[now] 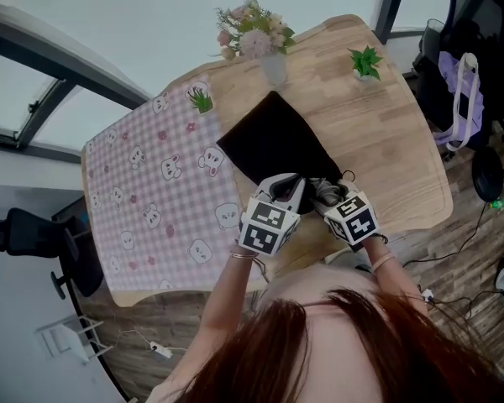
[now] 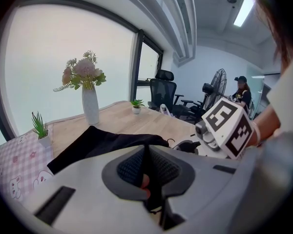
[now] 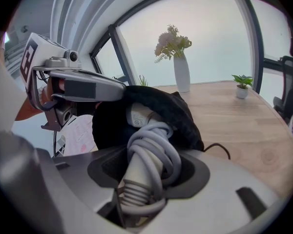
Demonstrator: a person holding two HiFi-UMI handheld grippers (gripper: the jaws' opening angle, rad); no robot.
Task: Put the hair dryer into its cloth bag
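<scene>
Status: insertion under way, not finished. The black cloth bag (image 1: 273,145) lay flat on the light wooden table (image 1: 386,141), centre of the head view, its mouth toward the lower edge of the frame, where both tools worked.

Left tool (image 2: 146,165): jaws narrow, pads together. In the right gripper view its tip met the upper rim of the bag's mouth at upper left, so I judged it was pinching the rim and lifting it open.

Right tool (image 3: 146,168): jaws wide, closed on the handle of the pale grey plastic hair dryer (image 3: 136,177), with the grey cord (image 3: 154,140) coiled round that handle.

The dryer's front end was already inside the mouth, dark fabric draped over it, in the middle of the right gripper view. The handle and coiled cord were outside, between the right tool's jaws.

Remaining, by my estimate: push the handle and cord in, release, and perhaps draw the string shut.
</scene>
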